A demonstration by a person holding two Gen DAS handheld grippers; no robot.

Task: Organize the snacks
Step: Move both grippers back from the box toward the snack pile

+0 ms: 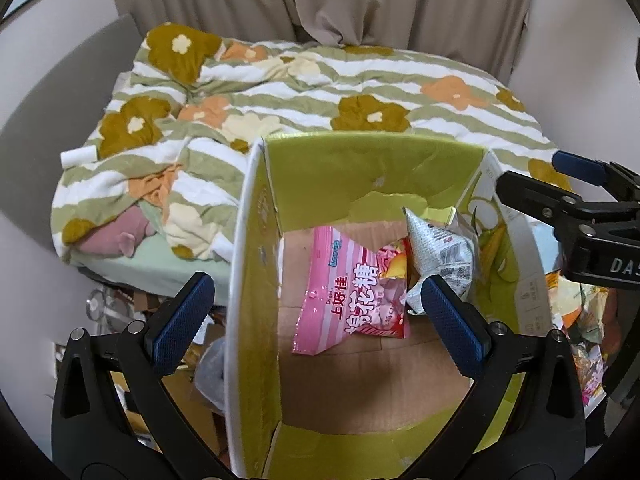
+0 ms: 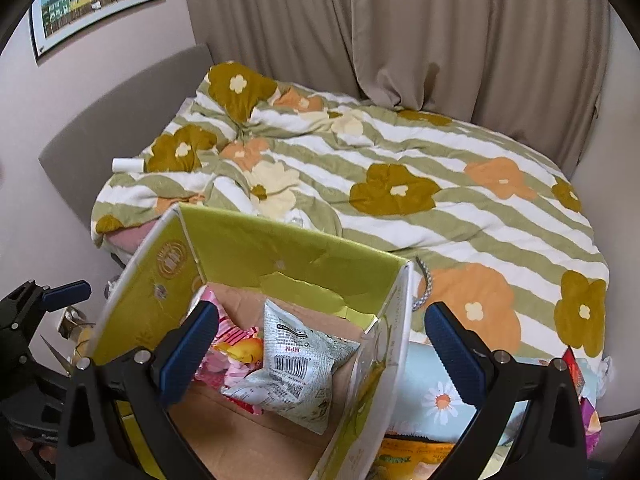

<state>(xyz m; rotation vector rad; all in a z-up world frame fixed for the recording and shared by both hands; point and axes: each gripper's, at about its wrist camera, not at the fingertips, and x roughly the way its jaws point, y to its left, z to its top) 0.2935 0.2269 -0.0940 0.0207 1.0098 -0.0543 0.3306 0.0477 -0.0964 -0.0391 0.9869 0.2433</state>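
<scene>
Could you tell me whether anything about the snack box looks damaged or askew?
Yes. The green cardboard box has a ragged, torn inner lining along its far wall. Inside, the silver snack packet lies tilted on the pink marshmallow bag rather than flat.

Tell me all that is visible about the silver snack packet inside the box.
The silver snack packet is a puffy pouch of shiny foil-like film, its back upward, showing a barcode and small print. It lies tilted inside the green cardboard box, leaning on the pink marshmallow bag and a red and yellow packet beneath. One crimped end points up toward the back wall. No gripper touches it.
</scene>
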